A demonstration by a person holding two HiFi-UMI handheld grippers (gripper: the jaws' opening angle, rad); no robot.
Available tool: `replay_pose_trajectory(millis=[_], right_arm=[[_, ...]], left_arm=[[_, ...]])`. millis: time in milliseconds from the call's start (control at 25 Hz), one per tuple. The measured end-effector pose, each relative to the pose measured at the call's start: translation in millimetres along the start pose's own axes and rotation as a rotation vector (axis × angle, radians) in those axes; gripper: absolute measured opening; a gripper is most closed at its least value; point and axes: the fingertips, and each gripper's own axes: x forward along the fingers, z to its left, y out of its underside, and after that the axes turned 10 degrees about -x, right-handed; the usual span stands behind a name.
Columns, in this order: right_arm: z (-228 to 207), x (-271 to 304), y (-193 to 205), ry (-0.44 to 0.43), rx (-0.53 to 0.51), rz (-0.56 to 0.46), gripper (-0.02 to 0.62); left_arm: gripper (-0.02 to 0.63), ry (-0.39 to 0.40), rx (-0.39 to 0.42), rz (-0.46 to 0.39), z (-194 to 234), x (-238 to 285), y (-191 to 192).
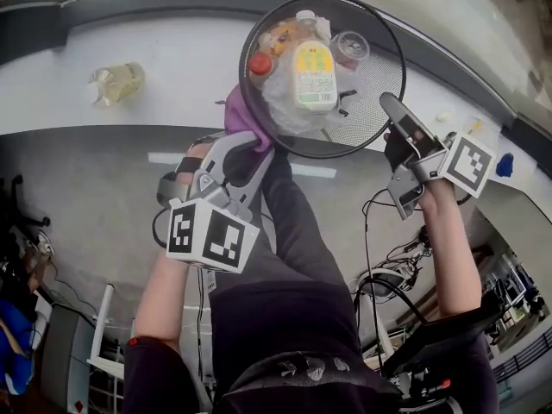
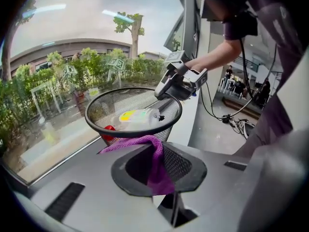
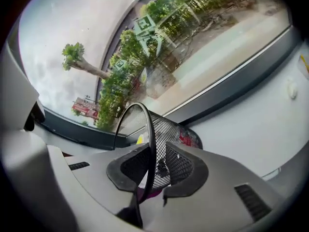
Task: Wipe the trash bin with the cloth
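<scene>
The black mesh trash bin point(image 1: 379, 80) stands on the white ledge point(image 1: 172, 67) and holds a yellow-labelled bottle point(image 1: 313, 72), a red cap and a plastic cup. My left gripper point(image 1: 250, 145) is shut on the purple cloth point(image 1: 241, 115), which lies against the outside of the bin's left rim. In the left gripper view the cloth point(image 2: 157, 163) hangs between the pads just below the bin point(image 2: 104, 103). My right gripper point(image 1: 392, 110) is at the bin's right rim. In its own view the right gripper point(image 3: 154, 170) straddles the rim and mesh wall of the bin point(image 3: 178, 129), closed on it.
A plastic bottle of yellowish liquid point(image 1: 112, 83) lies on the ledge to the left of the bin. A small blue object point(image 1: 505, 164) sits at the ledge's right end. Cables point(image 1: 388, 274) trail over the floor below. A window with greenery behind it runs along the ledge.
</scene>
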Motion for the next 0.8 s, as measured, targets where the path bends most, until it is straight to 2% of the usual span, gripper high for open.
replay_pose_trajectory(millis=[80,200,360,440,560,680,800], right_arm=[[-3.0,-9.8,12.5,0.015,0.055,-0.007,0.081],[-2.9,-20.1,36.2,0.008,0.193,-0.016,0.086],[7.8,-23.8,73.8,-0.035,0.382,-0.007,0.094],[14.9,-23.4,85.5,-0.063,0.424,-0.006,0.102],[21.6,-23.5,85.2,-0.065,0.305,0.007,0.121],[19.9,-33.9,73.9,-0.006,0.098,0.035,0.146],[9.0,-50.4,37.1,0.035,-0.113,0.027,0.146]], left_arm=[[0.044,0.057,-0.021,-0.011,-13.2,1.9,-3.5],[0.044,0.146,-0.052,-0.034,-34.7,9.3,-8.4],[0.044,0.156,-0.036,-0.035,-42.7,18.2,-5.8],[0.044,0.152,-0.046,-0.05,-39.7,18.1,-7.4],[0.044,0.15,-0.062,-0.057,-32.8,15.2,-8.9],[0.044,0.14,-0.059,-0.05,-26.5,12.8,-9.0],[0.044,0.122,-0.075,-0.054,-16.2,8.3,-7.2]])
